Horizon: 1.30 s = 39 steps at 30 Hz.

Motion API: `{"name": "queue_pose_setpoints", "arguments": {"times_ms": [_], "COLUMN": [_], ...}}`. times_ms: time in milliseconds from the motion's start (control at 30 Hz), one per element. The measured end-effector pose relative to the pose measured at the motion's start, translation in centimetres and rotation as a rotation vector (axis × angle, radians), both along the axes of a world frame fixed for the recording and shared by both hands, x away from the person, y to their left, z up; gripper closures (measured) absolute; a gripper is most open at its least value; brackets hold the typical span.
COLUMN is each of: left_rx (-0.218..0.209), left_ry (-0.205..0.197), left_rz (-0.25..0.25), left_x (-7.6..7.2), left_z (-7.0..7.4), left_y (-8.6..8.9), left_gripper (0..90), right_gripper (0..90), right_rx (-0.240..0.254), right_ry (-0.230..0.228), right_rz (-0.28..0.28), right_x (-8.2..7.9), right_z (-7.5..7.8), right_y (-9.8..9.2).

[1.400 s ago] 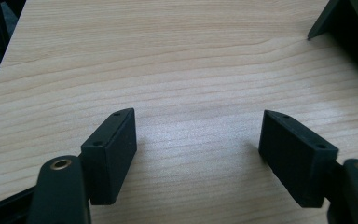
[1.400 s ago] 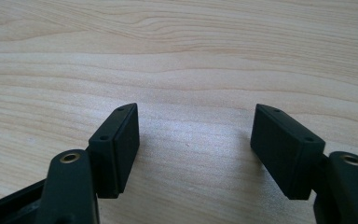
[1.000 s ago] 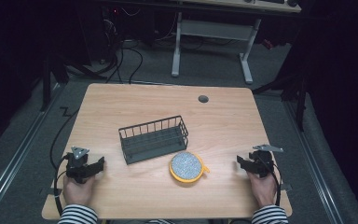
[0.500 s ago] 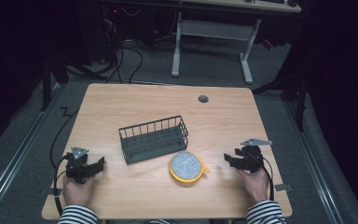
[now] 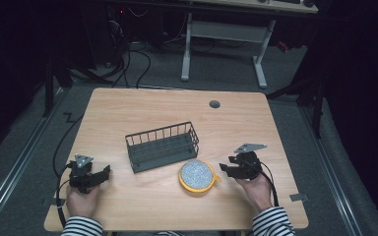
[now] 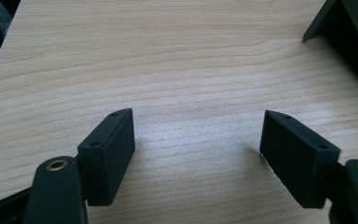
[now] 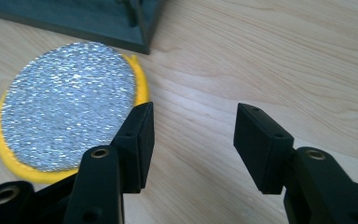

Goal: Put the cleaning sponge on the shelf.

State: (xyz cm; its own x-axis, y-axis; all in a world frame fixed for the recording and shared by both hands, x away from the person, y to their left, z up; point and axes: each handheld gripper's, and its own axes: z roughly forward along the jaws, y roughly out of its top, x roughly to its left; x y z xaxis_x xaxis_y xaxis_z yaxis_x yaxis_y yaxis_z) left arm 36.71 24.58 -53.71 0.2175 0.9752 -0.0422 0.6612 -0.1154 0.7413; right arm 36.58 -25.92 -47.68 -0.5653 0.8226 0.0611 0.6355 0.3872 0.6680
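A round yellow scouring pad (image 5: 197,174) with a silver glittery top lies flat near the table's front middle. A dark wire basket (image 5: 162,146) stands just behind it. My right gripper (image 5: 225,169) hovers close to the pad's right side, pointing left. Its jaws have just been closing and stand open over bare wood, nothing between them. In the right gripper view the pad (image 7: 65,116) lies left of the right gripper (image 7: 193,140), partly behind one jaw. My left gripper (image 5: 103,173) rests at the front left, open; the left gripper view shows the left gripper (image 6: 198,149) over bare wood.
The wooden table (image 5: 142,108) has a round cable hole (image 5: 214,104) at the back right. A corner of the basket (image 6: 349,28) shows in the left gripper view. Black cables trail off the table's left edge. A white desk frame (image 5: 224,34) stands beyond.
My right gripper has moved left toward the scouring pad and lifted slightly, with its jaws narrower than before. The left gripper, basket and pad have stayed put.
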Motion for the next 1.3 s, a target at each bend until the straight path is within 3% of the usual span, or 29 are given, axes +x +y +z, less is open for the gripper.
{"name": "queue_pose_setpoints", "arguments": {"times_ms": [367,567,767,1000,1133,1300], "left_rx": [-0.004,-0.012,-0.019,-0.022,-0.022,-0.021], "left_ry": [-0.002,-0.003,-0.003,-0.004,-0.004,-0.004], "left_rz": [0.002,0.002,0.002,0.002,0.001,0.001], "left_x": [0.0,0.0,0.0,0.0,0.0,0.0], "left_z": [0.0,0.0,0.0,0.0,0.0,0.0], "left_y": [0.0,0.1,0.2,0.2,0.2,0.2], "left_gripper": [27.1,27.1,27.0,27.0,26.8,26.7], "right_gripper": [49.5,50.5,53.2,51.9,44.1,50.7], "right_rx": [0.006,0.033,0.012,0.003,-0.007,0.030], "right_ry": [0.078,0.133,0.183,0.224,0.255,0.284], "right_rz": [0.076,0.101,0.111,0.096,0.078,0.089], "right_x": [0.7,1.7,2.2,3.0,3.4,3.7], "right_z": [-0.1,-0.7,-1.0,-1.3,-1.7,-2.2], "right_y": [2.8,4.6,5.8,6.1,6.1,5.9]}}
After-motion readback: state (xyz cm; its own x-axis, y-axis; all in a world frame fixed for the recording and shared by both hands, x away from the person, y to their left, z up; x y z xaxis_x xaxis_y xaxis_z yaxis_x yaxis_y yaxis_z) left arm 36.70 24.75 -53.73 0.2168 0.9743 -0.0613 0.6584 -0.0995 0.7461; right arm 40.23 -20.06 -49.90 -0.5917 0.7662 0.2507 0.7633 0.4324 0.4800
